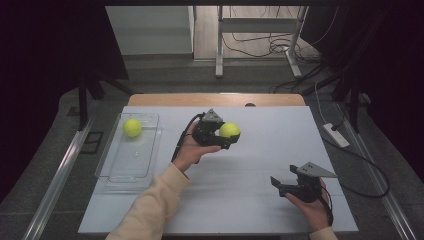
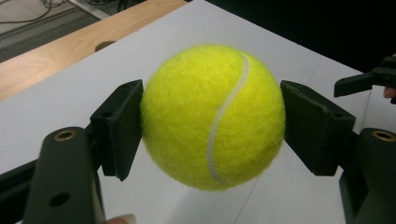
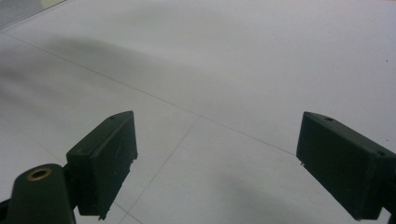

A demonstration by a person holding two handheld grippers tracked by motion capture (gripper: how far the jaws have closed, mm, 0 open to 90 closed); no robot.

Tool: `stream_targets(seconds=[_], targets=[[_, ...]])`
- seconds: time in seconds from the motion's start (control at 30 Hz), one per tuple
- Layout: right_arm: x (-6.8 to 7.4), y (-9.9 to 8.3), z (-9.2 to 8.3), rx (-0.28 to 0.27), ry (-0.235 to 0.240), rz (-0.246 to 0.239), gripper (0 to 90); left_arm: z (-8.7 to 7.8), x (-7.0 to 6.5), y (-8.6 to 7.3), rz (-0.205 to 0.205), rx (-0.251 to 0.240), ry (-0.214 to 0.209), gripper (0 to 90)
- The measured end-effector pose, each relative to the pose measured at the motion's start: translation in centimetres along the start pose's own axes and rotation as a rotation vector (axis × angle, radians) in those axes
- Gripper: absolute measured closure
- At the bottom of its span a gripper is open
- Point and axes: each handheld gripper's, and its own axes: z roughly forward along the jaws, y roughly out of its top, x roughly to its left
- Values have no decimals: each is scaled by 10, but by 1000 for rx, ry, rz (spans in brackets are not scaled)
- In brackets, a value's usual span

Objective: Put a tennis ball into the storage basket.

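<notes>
We hold a tennis ball in the left hand-held gripper, its two black pads pressed against opposite sides of the ball at its widest part, so the jaws are closed onto it and the ball sits squarely between them, clear of the counter below. Gripping across the middle like this keeps the fuzzy round thing from squirting out forward or back; a grip nearer one end would likely let it slip. In the left gripper view the white seam curves down the ball's face and the ball fills the gap between the pads, with white counter showing beneath it, so we judge it lifted and carried rather than resting.

To the left of this hand-held gripper, near the counter's edge, lies a clear plastic tray with a second ball already sitting at its far end. We take it that the tray is where the balls are gathered, and that the held ball is headed the same way, which would explain why it is kept raised.

The right hand-held gripper rests low over the counter nearer to us and well apart from the ball, its jaws spread wide with nothing between them; the right gripper view looks along them at bare white surface. It seems to be waiting out of the way.
</notes>
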Motion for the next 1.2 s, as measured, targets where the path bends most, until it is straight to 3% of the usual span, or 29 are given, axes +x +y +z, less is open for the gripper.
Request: stream_targets(seconds=[0.47, 0.83, 1.2], targets=[[1, 0, 0, 2, -6, 1, 126, -18, 6, -16, 0, -14, 44, 271], [1, 0, 0, 2, -11, 0, 126, -30, 5, -20, 4, -26, 49, 271], [1, 0, 1, 7, -13, -1, 126, -43, 8, -29, -23, -40, 60, 270]])
